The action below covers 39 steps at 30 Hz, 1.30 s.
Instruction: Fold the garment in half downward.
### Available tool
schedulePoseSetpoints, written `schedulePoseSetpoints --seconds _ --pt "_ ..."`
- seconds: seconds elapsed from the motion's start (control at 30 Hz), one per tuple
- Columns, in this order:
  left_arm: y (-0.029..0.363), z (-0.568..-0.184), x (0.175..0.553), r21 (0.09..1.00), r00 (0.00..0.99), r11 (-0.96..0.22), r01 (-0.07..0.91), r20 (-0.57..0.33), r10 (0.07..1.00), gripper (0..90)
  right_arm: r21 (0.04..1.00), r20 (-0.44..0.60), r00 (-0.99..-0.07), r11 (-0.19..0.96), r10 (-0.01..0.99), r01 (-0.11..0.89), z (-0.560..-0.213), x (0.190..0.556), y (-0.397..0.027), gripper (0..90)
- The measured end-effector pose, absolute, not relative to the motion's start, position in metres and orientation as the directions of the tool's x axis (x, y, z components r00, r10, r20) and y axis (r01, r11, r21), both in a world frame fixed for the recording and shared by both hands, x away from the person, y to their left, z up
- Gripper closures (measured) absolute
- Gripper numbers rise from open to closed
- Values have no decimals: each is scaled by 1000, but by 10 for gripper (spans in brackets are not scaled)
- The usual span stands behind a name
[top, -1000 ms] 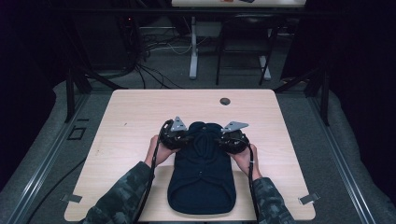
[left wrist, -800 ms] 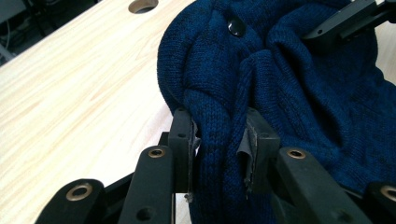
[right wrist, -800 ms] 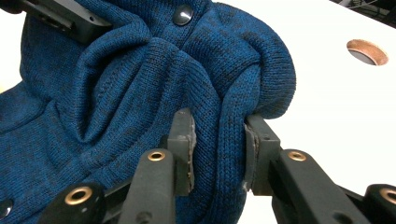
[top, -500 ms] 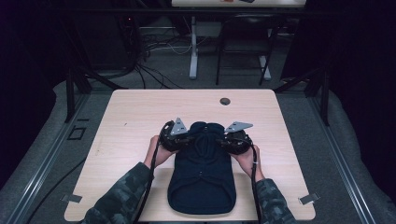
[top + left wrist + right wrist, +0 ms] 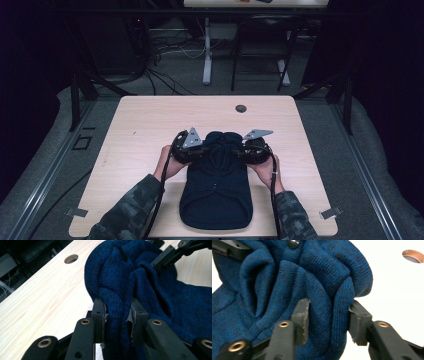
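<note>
Dark blue knit garment [image 5: 216,190] lies at the table's [image 5: 140,125] six o'clock. Left gripper [image 5: 192,150] and right gripper [image 5: 250,147] each pinch its bunched far edge; folding looks barely begun.

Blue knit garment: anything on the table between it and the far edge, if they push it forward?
Little visible. Both grippers, left gripper and right gripper, pinch the blue knit garment at its far end. The table beyond is bare wood apart from a round cable hole near the far edge.
</note>
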<state>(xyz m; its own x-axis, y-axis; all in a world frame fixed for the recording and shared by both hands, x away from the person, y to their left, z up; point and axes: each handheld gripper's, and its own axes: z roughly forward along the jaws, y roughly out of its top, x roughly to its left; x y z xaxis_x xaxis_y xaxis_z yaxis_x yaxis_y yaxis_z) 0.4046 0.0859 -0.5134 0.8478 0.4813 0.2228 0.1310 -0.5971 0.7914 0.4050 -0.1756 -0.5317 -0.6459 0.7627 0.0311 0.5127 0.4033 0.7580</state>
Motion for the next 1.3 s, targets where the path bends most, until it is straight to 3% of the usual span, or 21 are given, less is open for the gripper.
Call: schedulePoseSetpoints --seconds 0.27,0.43,0.73,0.97,1.2,1.3 --pt "85 -513 402 792 854 -603 96 246 459 711 756 72 -647 381 759 532 -535 411 -179 381" --pt "85 -512 401 794 853 -603 76 261 451 710 742 124 -639 357 759 568 -535 415 -183 369" --pt "90 -509 401 796 845 -598 97 251 471 704 769 62 -672 394 738 504 -525 411 -182 660" --pt "97 -508 403 802 845 -581 138 210 491 678 813 -24 -678 409 734 414 -517 399 -177 717" --pt "97 -510 404 786 858 -587 196 152 490 591 839 -108 -680 433 725 328 -510 388 -174 726" --pt "97 -511 403 782 854 -594 189 168 493 618 842 -121 -683 440 720 314 -510 384 -173 726"
